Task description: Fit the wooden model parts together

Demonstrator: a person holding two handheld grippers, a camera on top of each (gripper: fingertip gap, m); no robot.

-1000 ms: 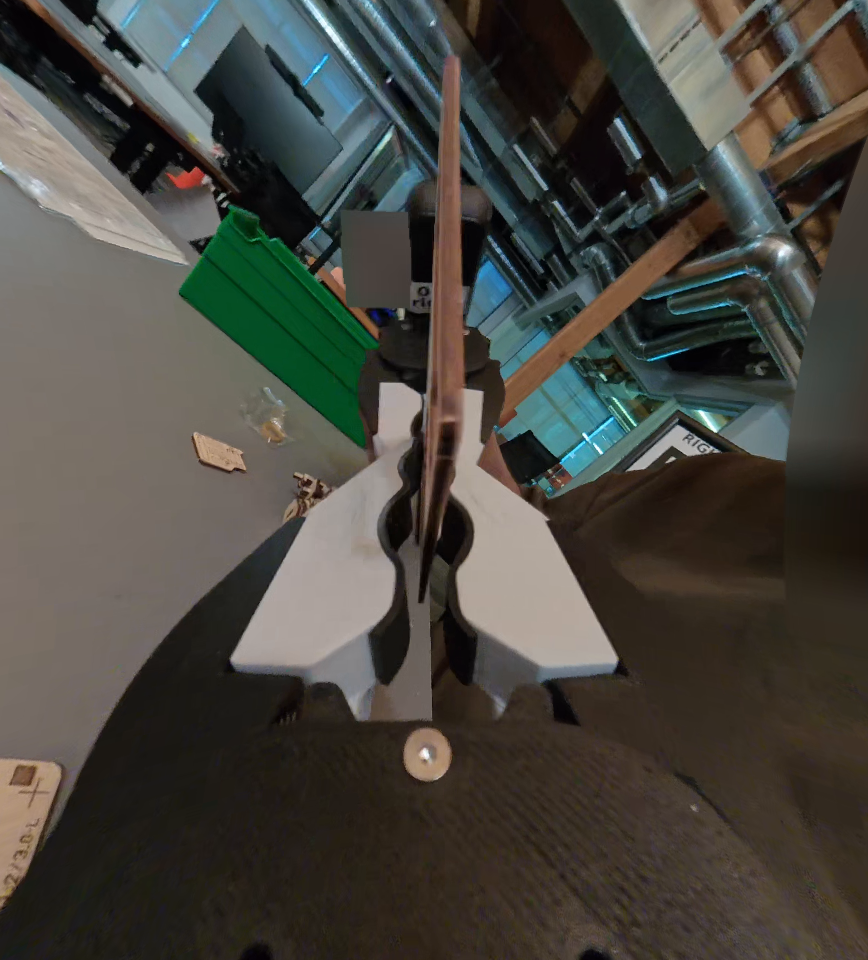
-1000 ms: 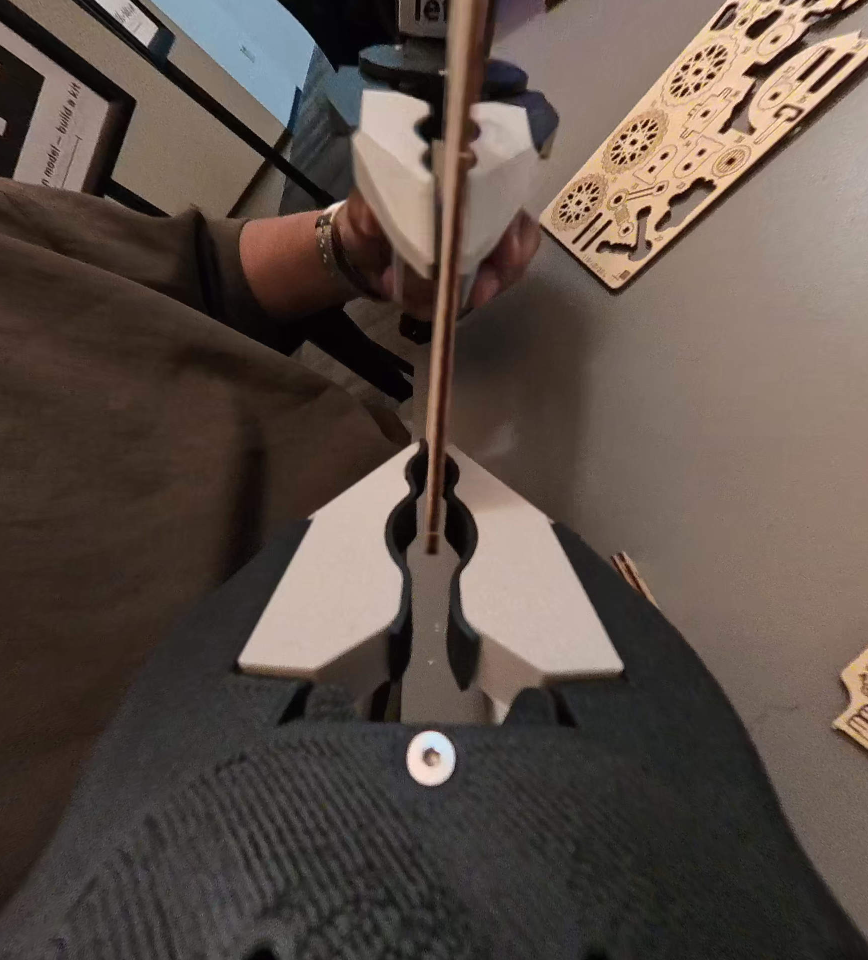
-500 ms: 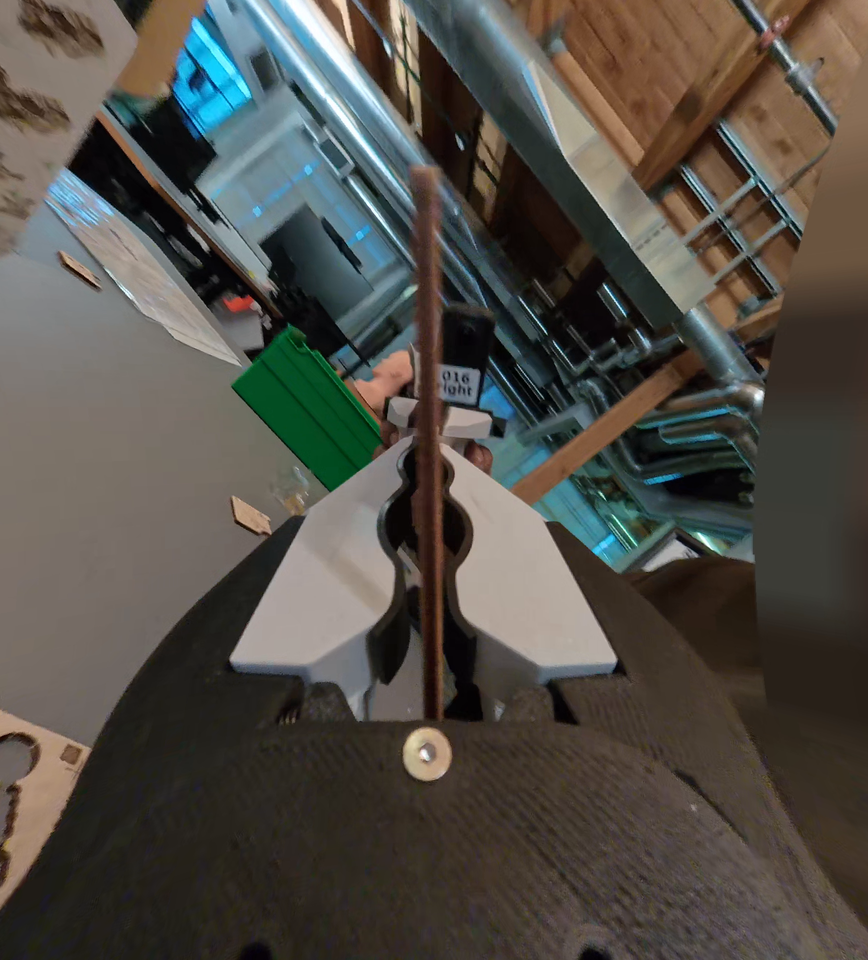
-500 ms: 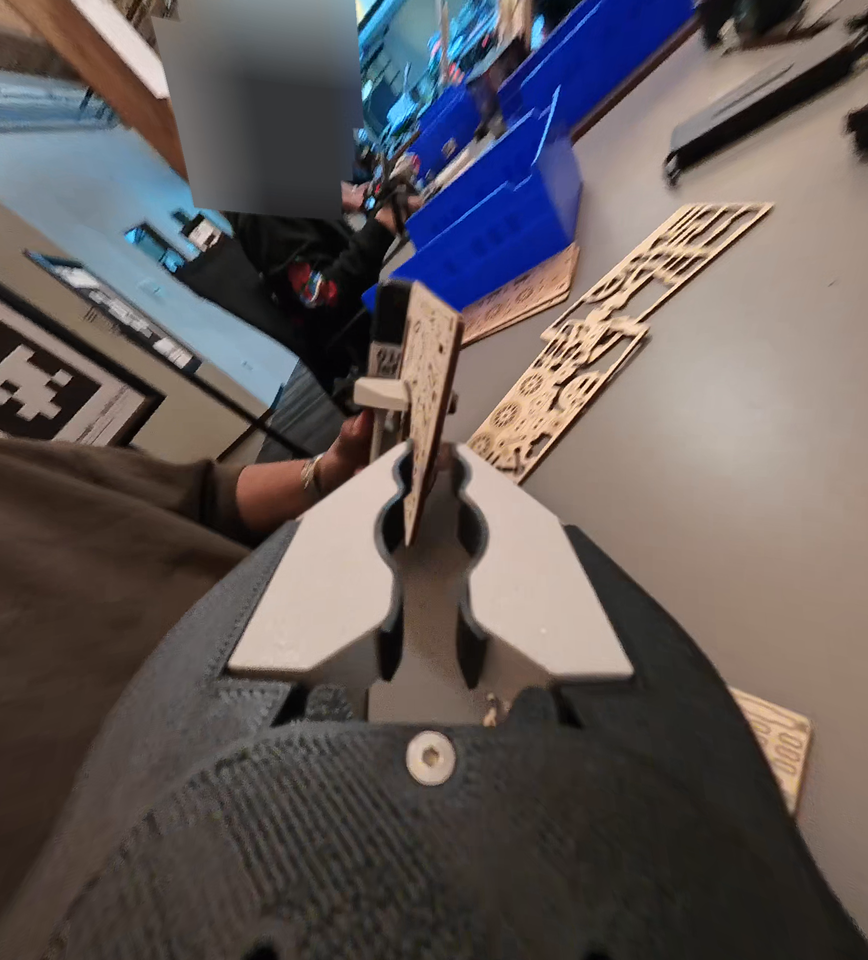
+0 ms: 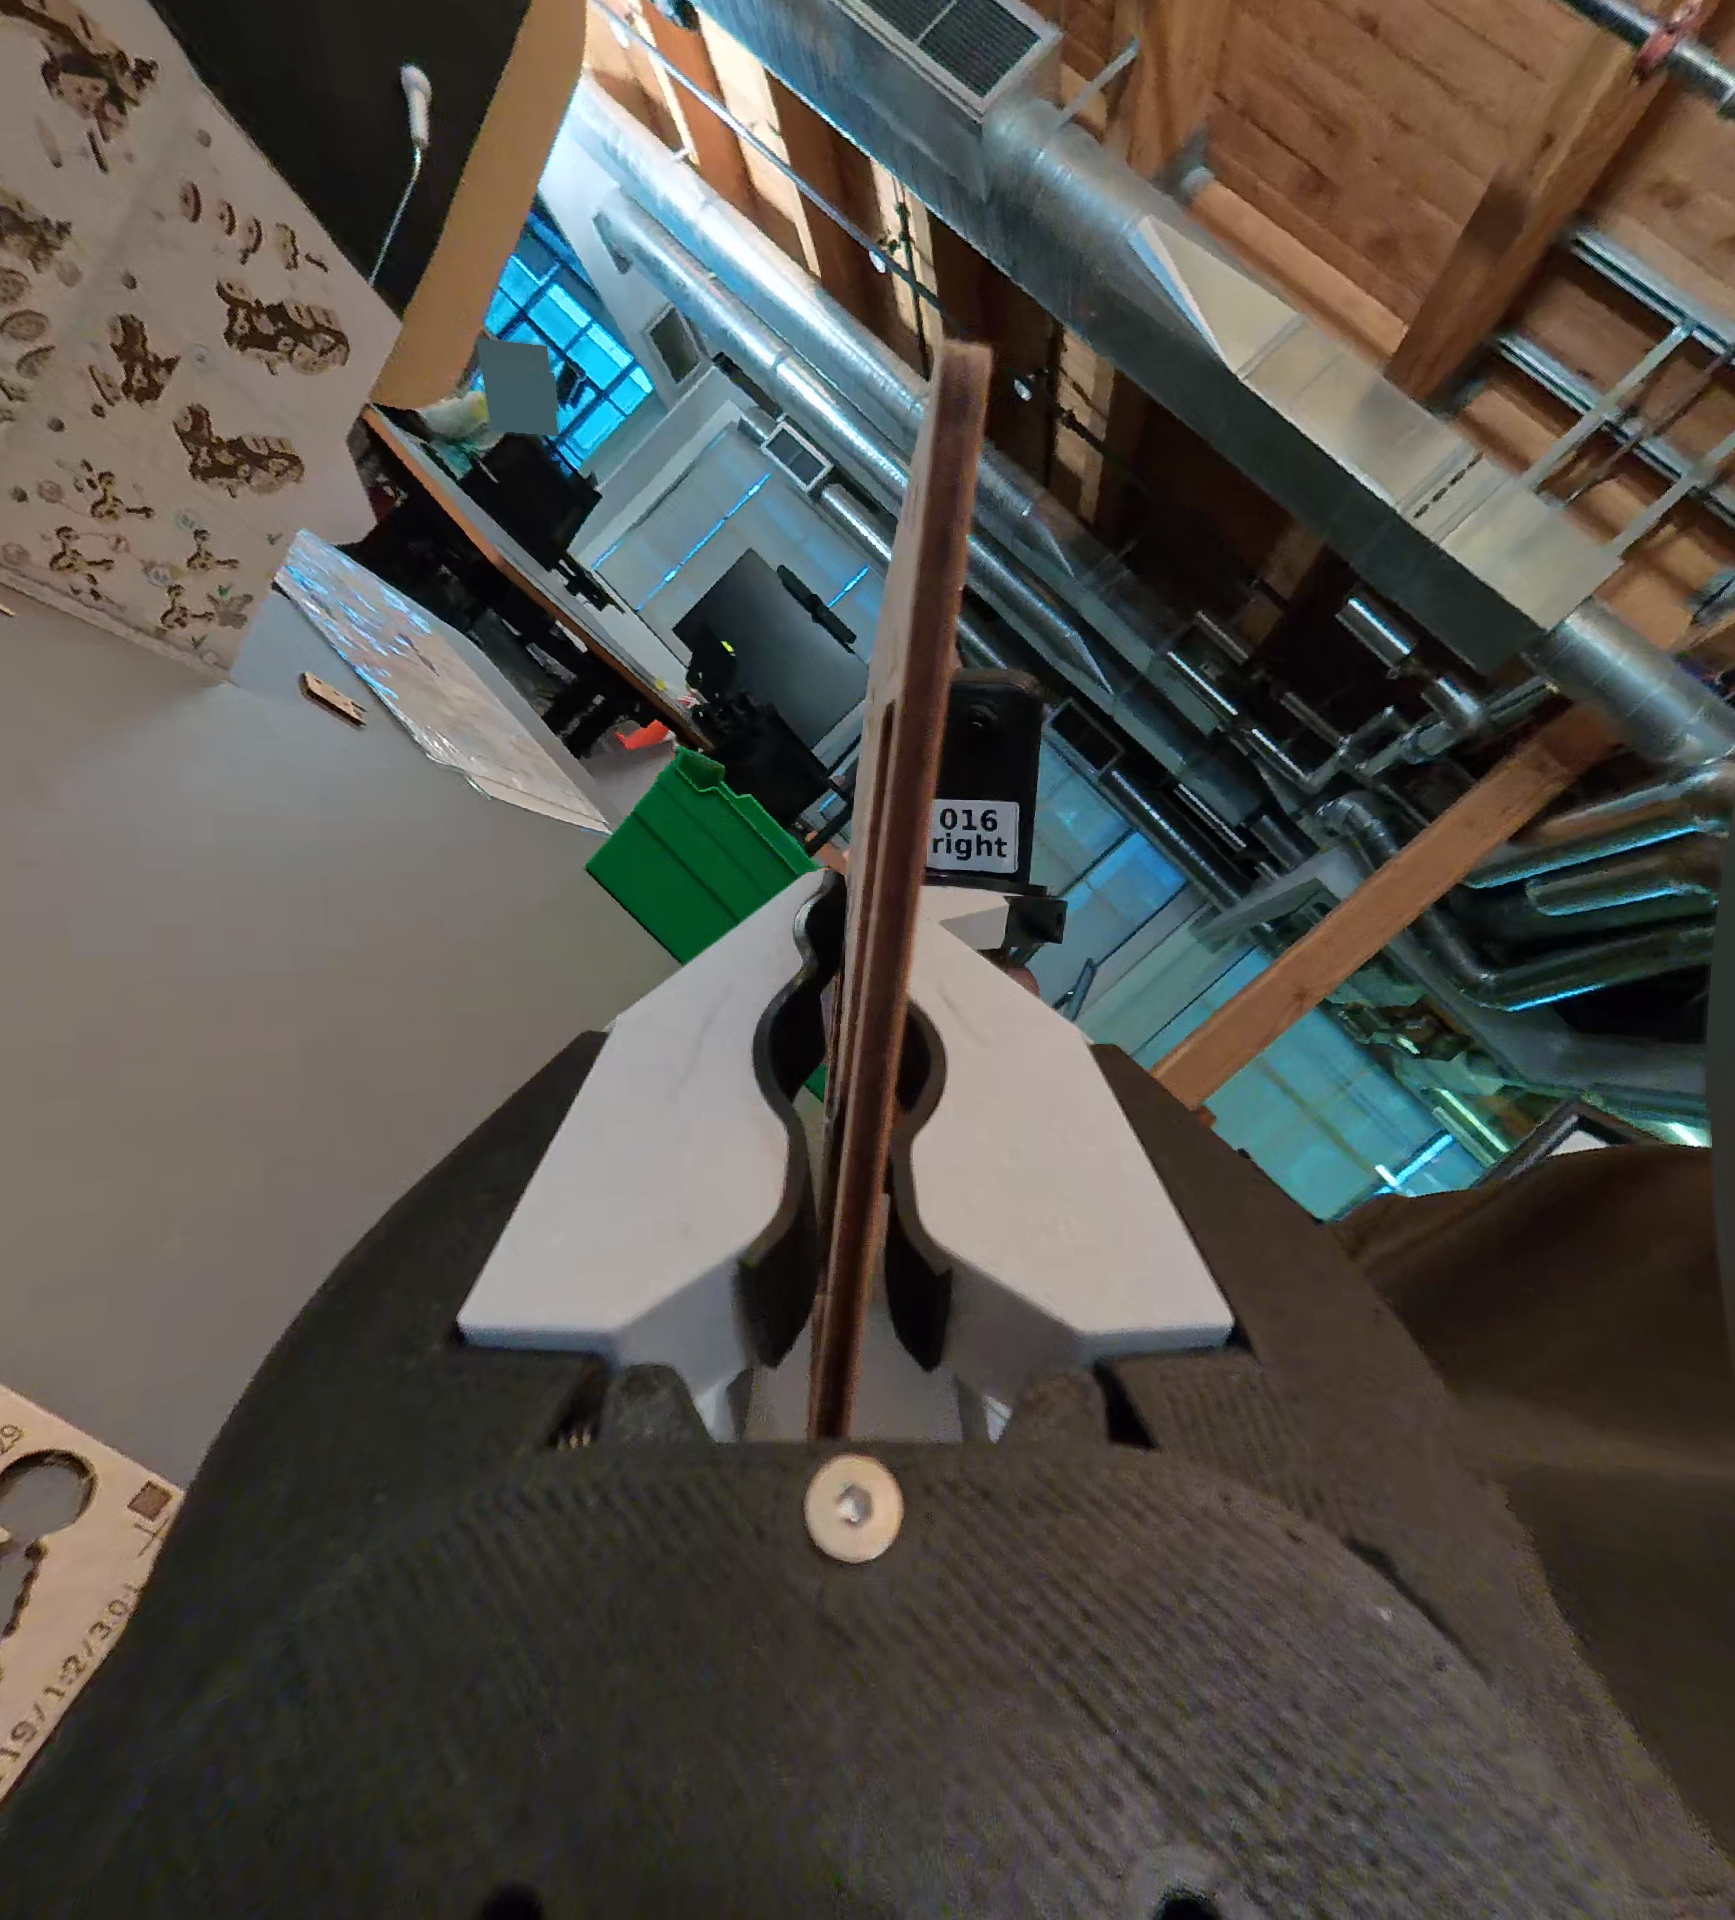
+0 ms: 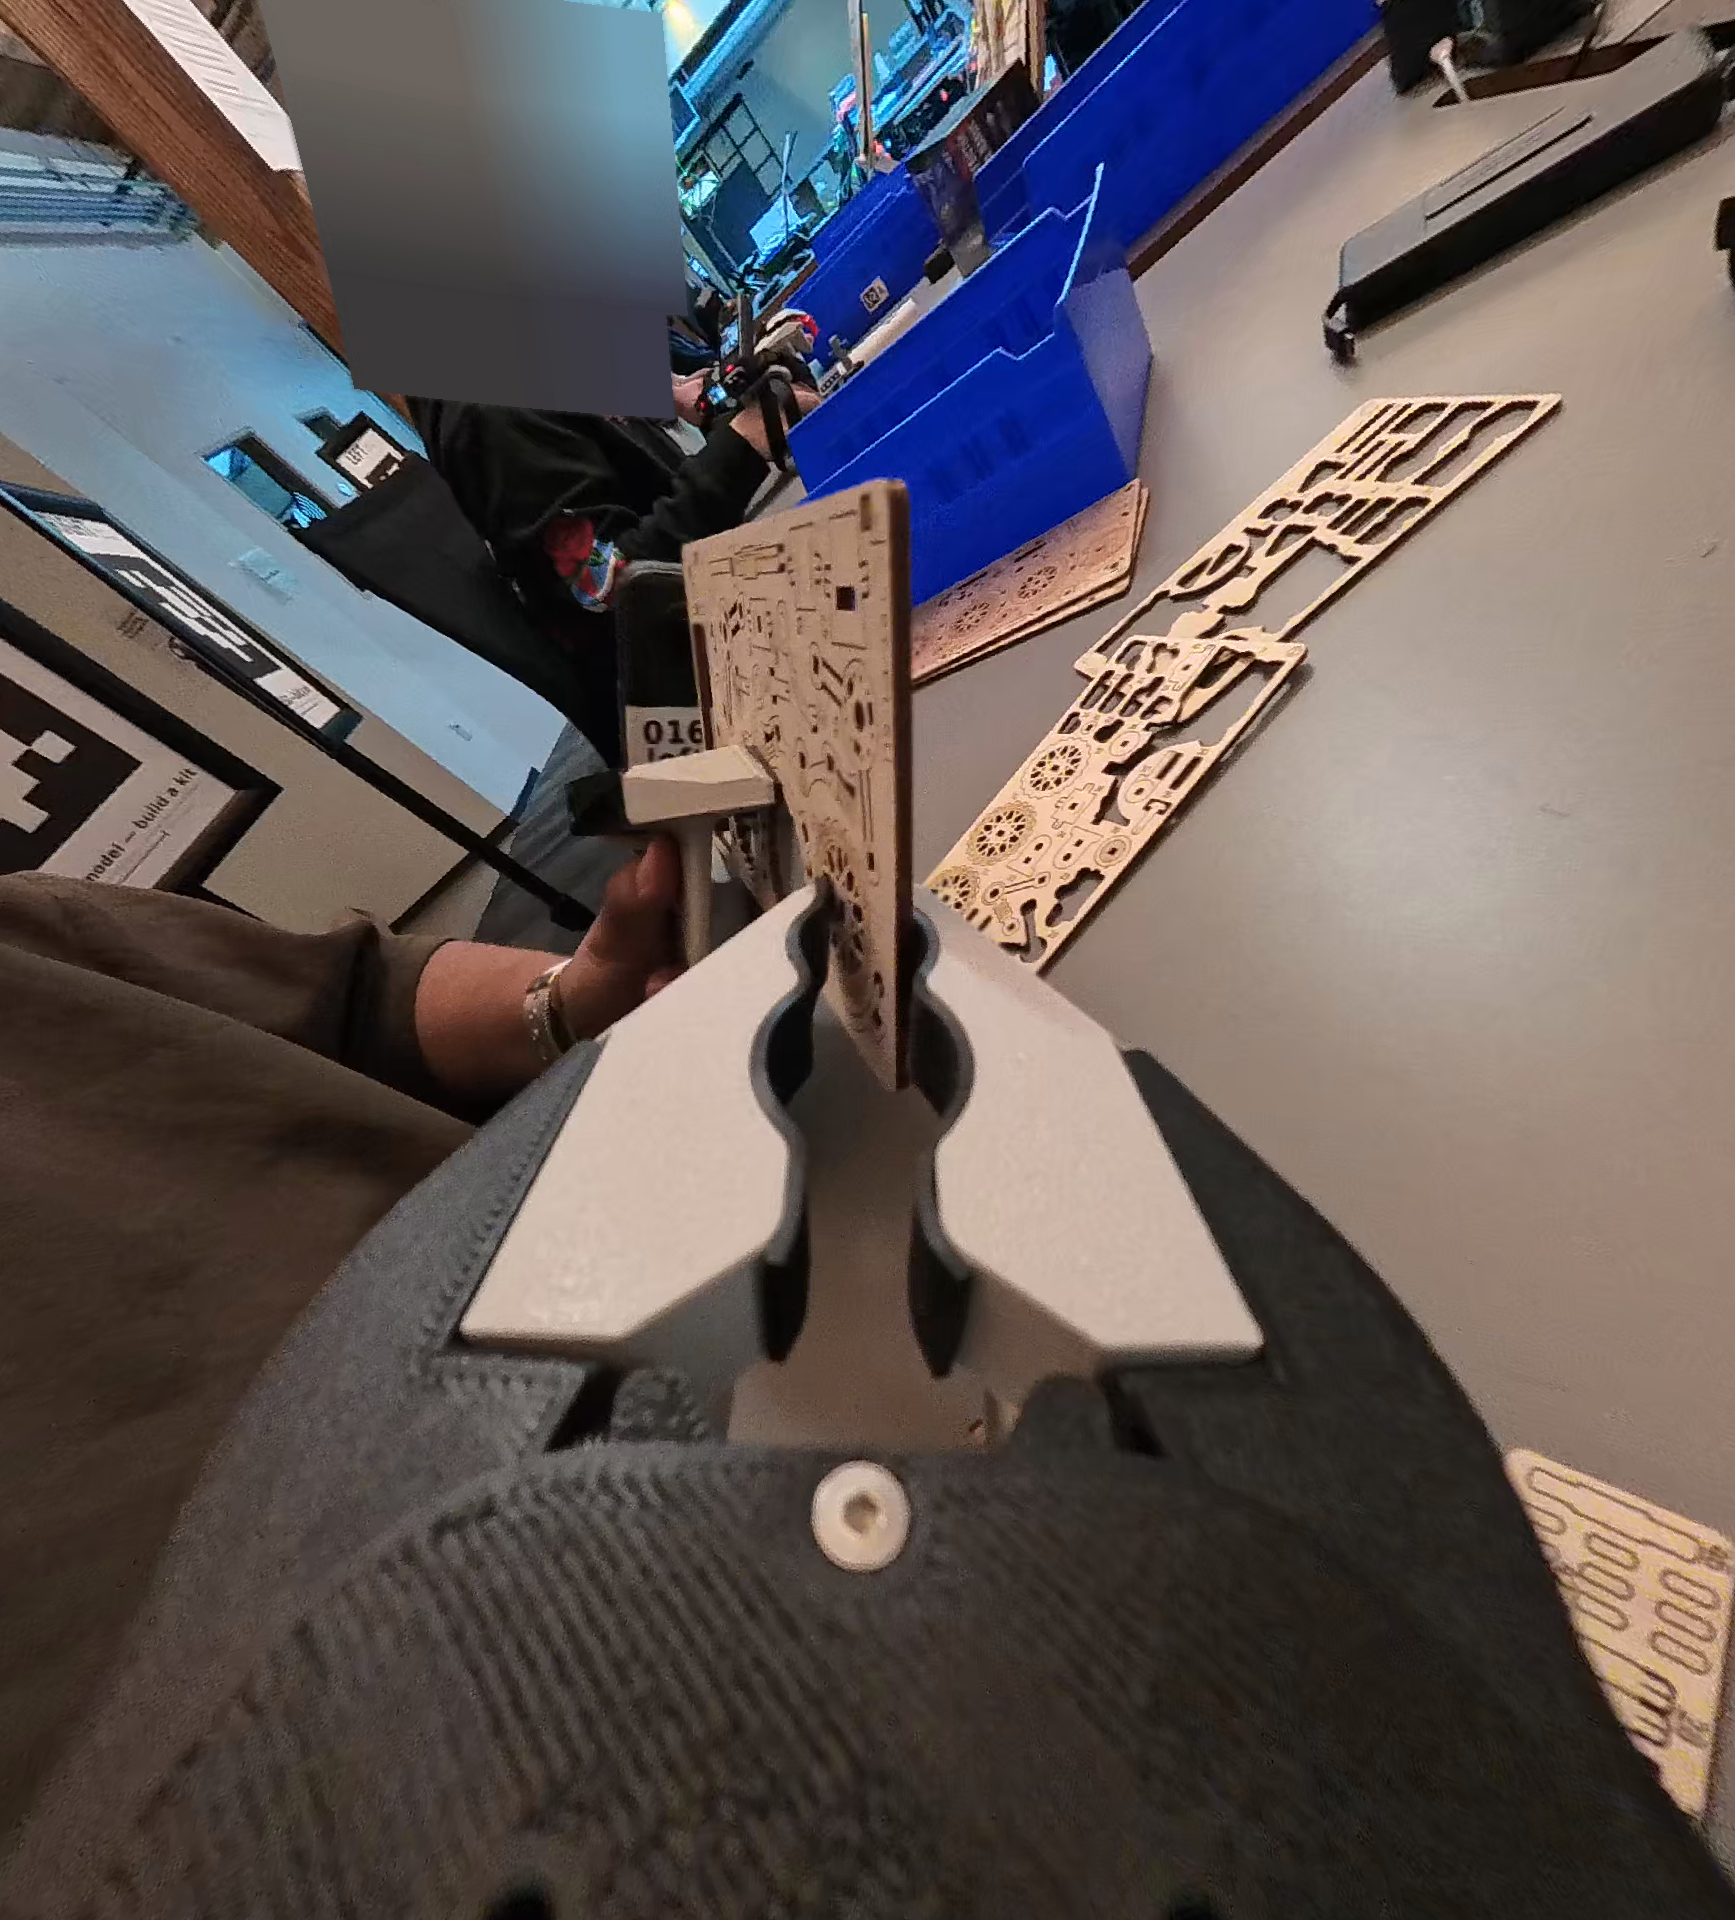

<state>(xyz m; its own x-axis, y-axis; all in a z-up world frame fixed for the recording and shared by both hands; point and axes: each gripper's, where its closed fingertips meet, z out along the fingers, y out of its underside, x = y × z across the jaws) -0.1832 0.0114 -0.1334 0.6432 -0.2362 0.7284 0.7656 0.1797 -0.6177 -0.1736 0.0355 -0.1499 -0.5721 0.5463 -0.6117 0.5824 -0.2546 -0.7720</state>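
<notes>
A thin laser-cut wooden sheet [image 5: 920, 675] stands edge-on in the left wrist view. My left gripper [image 5: 873, 904] is shut on it, and the sheet runs down to the base of the jaws. In the right wrist view the same sheet [image 6: 811, 665] shows its engraved face. Its lower corner sits between the tips of my right gripper [image 6: 868, 909], whose jaws stand wider than the sheet is thick. One white finger of the left gripper [image 6: 697, 800] shows behind the sheet, held by a hand. The right gripper [image 5: 993, 914] shows just behind the sheet in the left wrist view.
Several cut-out wooden sheets [image 6: 1133, 769] lie on the grey table [image 6: 1465, 935], with a stack [image 6: 1039, 582] beside blue bins [image 6: 967, 416]. A small sheet [image 6: 1632, 1600] lies near right. A green bin [image 5: 697, 862] and another sheet [image 5: 1, 1538] are on the left side. A person [image 6: 572, 488] sits behind. My left and right fingertips are right by each other.
The right jaws have opened from a tight pinch and the sheet now shows its face there. The sheet has slid deeper into the left gripper. Both grippers have tilted upward.
</notes>
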